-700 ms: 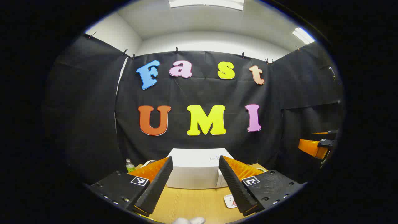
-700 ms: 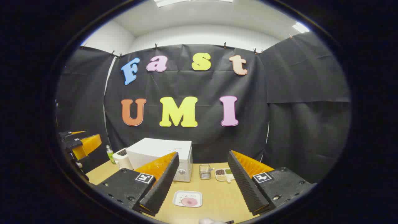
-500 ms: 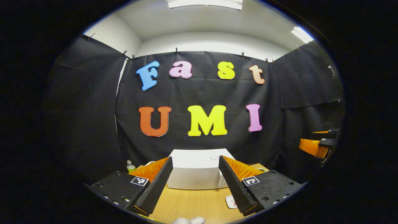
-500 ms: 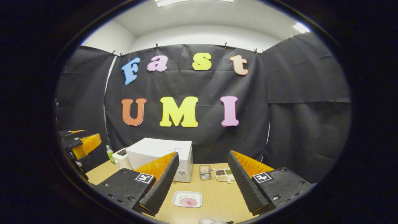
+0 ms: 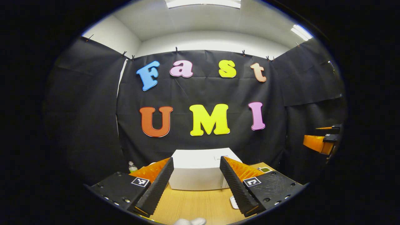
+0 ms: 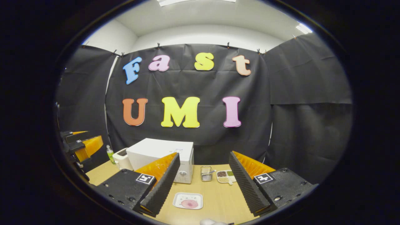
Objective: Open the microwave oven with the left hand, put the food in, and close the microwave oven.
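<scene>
A white microwave [image 5: 197, 170] stands shut at the back of the wooden table [image 5: 193, 203], straight ahead of my left gripper [image 5: 196, 160], which is open and holds nothing. In the right gripper view the microwave [image 6: 159, 153] sits left of centre with its knob panel facing me. A small white plate of pink food [image 6: 188, 200] lies on the table below my right gripper [image 6: 204, 154], which is also open and holds nothing. The left gripper [image 6: 82, 145] hangs at the far left of that view. The right gripper [image 5: 322, 142] hangs at the far right of the left gripper view.
Left of the microwave stand a white toaster-like box [image 6: 120, 157] and a green bottle [image 6: 110, 153]. To its right are a small clear container [image 6: 206, 173] and a divided dish of grains [image 6: 225, 176]. Black cloth walls close the booth on three sides.
The left gripper has crept forward a little, so the microwave looks slightly larger and the plate has slid toward the lower edge. The right gripper has hardly moved.
</scene>
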### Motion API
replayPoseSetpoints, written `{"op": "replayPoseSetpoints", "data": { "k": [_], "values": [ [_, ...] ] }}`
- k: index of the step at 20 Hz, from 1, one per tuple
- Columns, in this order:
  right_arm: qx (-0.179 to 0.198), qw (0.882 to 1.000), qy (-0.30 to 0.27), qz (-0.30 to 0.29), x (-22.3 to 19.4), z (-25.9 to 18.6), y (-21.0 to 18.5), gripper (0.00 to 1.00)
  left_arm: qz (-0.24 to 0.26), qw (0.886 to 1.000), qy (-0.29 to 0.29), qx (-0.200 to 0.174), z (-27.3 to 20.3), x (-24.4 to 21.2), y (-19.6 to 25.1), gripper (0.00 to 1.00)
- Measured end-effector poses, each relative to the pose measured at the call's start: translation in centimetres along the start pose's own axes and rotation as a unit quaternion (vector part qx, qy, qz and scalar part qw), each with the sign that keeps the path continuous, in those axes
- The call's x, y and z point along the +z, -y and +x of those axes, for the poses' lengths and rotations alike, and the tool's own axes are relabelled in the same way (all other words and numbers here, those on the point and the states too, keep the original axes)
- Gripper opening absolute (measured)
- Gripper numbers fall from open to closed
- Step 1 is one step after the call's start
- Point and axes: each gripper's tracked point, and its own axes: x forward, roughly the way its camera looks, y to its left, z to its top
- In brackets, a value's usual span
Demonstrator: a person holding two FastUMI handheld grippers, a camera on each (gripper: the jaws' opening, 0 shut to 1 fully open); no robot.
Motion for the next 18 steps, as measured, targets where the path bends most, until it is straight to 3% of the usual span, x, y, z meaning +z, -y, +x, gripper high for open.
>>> {"op": "replayPoseSetpoints", "data": {
  "k": [5, 6, 7, 8, 9, 10, 11, 12, 13, 14, 15, 16, 17, 18],
  "values": [
    [-0.008, 1.0, 0.001, -0.001, 0.5, 0.1, 1.6, 1.0, -0.008, 1.0, -0.002, -0.014, 2.8, -2.8, 1.9, 0.93],
    [-0.01, 1.0, 0.0, -0.001, 0.5, 0.3, 2.1, 0.92, -0.012, 1.0, 0.0, -0.019, 3.6, -3.6, 2.7, 0.93],
    [-0.013, 1.0, -0.001, 0.0, 0.8, 0.5, 2.6, 0.92, -0.014, 1.0, -0.002, -0.025, 4.4, -4.7, 3.5, 0.93],
    [-0.015, 1.0, -0.002, 0.0, 0.9, 0.6, 3.2, 0.92, -0.011, 1.0, 0.0, -0.028, 5.4, -5.9, 4.3, 0.84],
    [-0.017, 1.0, -0.004, 0.0, 1.0, 0.8, 3.7, 0.92, -0.011, 0.999, -0.005, -0.032, 6.3, -7.1, 5.1, 0.93],
    [-0.02, 1.0, -0.004, -0.003, 1.2, 0.9, 4.4, 1.0, -0.008, 0.999, -0.009, -0.036, 7.4, -8.5, 6.2, 0.93],
    [-0.022, 1.0, -0.006, -0.006, 1.2, 1.0, 4.8, 0.92, -0.008, 0.999, -0.011, -0.041, 8.4, -9.9, 7.1, 0.93],
    [-0.024, 1.0, -0.007, -0.011, 1.3, 1.1, 5.2, 0.92, -0.009, 0.999, -0.019, -0.044, 9.3, -11.3, 8.0, 0.84],
    [-0.026, 1.0, -0.006, -0.015, 1.5, 1.2, 5.6, 1.0, -0.012, 0.998, -0.023, -0.049, 10.3, -12.7, 9.0, 0.93],
    [-0.028, 0.999, -0.007, -0.02, 1.5, 1.3, 6.0, 0.92, -0.016, 0.998, -0.033, -0.051, 11.5, -14.3, 10.0, 0.93],
    [-0.028, 0.999, -0.009, -0.021, 1.5, 1.4, 6.2, 0.92, -0.02, 0.998, -0.042, -0.052, 12.7, -15.9, 10.7, 0.94],
    [-0.029, 0.999, -0.011, -0.021, 1.4, 1.6, 6.5, 1.0, -0.022, 0.997, -0.05, -0.05, 13.9, -17.4, 11.4, 0.93],
    [-0.031, 0.999, -0.015, -0.022, 1.3, 1.7, 6.8, 1.0, -0.026, 0.996, -0.069, -0.049, 15.2, -19.3, 11.9, 0.93],
    [-0.032, 0.999, -0.018, -0.025, 1.1, 1.8, 7.1, 0.92, -0.025, 0.996, -0.075, -0.048, 16.4, -20.6, 12.4, 0.94]
  ]
}}
